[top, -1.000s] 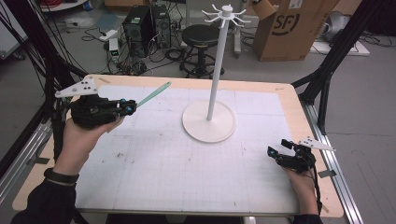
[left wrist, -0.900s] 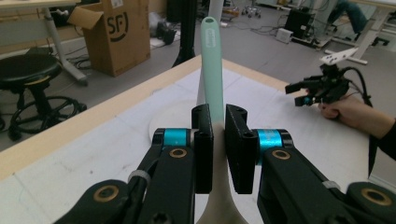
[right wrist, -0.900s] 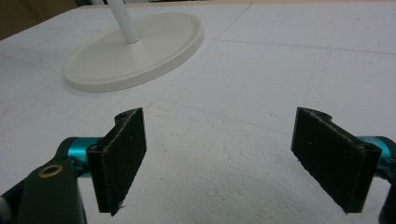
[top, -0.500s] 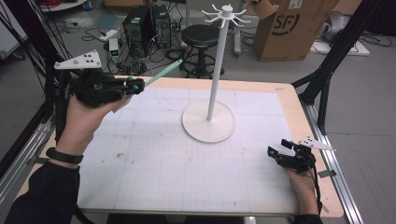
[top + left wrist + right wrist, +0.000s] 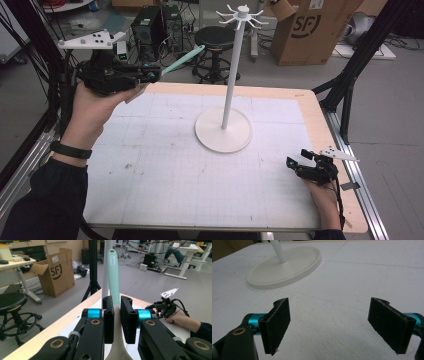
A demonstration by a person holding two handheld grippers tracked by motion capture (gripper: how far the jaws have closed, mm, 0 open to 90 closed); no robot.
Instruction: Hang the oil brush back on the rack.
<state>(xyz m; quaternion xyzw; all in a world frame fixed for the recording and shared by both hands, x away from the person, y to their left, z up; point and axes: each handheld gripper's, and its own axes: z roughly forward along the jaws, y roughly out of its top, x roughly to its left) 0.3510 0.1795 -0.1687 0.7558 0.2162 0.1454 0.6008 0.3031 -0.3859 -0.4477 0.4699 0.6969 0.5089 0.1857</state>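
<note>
Holding a mint utensil handle (image 5: 183,59) upper left, the left gripper (image 5: 150,75) was clamped near its base. Looked light, stiff, prob. slick plastic. Right gripper (image 5: 291,163) sat wide, empty, lower right on bench (image 5: 165,170).

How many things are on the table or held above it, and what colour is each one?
White: 1, the hook stand standing on the table.
Mint green: 1, the utensil handle clamped in the left gripper.
Total: 2.

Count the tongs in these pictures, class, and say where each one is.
2. The left tongs are raised over the table's far left corner, clamping a mint green utensil. The right tongs sit open near the table's right edge.
</note>
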